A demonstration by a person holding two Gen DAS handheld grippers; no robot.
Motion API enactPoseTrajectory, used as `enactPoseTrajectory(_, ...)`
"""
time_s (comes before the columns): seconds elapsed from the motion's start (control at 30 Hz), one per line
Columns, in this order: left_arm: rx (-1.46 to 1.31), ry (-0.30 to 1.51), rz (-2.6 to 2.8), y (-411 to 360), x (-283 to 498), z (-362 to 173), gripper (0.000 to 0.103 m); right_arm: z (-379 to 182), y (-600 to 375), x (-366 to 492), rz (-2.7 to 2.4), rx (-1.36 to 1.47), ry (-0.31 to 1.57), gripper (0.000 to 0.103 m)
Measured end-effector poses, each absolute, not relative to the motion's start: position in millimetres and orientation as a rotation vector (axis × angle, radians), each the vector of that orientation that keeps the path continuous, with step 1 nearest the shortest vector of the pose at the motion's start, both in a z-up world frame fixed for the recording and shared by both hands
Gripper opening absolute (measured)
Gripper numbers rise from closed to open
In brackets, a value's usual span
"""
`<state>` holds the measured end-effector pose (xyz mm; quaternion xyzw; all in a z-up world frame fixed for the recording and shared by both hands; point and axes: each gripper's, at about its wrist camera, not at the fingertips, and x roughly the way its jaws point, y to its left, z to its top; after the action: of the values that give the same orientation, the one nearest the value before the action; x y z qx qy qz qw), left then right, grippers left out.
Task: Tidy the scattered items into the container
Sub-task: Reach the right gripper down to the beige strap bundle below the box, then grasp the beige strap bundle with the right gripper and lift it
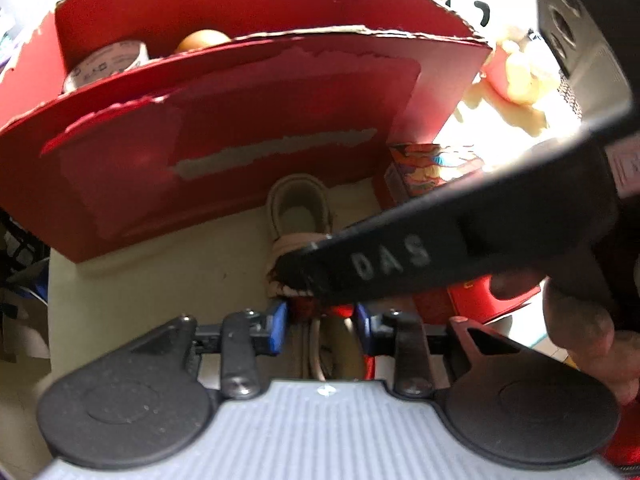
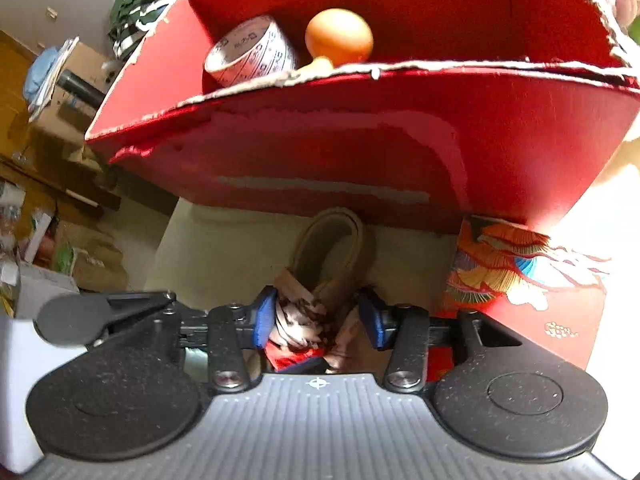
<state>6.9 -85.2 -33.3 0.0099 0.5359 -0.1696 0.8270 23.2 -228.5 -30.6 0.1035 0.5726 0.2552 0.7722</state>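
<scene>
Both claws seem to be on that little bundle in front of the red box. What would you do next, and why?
Probably lift the bundle up over the torn front wall of the red box: both grippers straddle it, and it sits outside.

Red box (image 2: 360, 152), orange ball (image 2: 339, 36)

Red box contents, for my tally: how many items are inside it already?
2: a tape roll at the box's left, and an orange ball beside it. The front wall may hide more.
</scene>
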Motion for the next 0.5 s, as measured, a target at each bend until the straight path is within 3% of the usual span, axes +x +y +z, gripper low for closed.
enactPoseTrajectory(0.17, 0.019, 1.139, -0.359, -88, 6, -33, 0.031, -27, -214, 18, 0.562, 0.113, 1.216, 0.044)
enactPoseTrajectory(0.5, -0.027, 1.133, -0.382, -81, -4, -15, 0.03, -19, -238, 12, 0.638, 0.191, 1.197, 0.037)
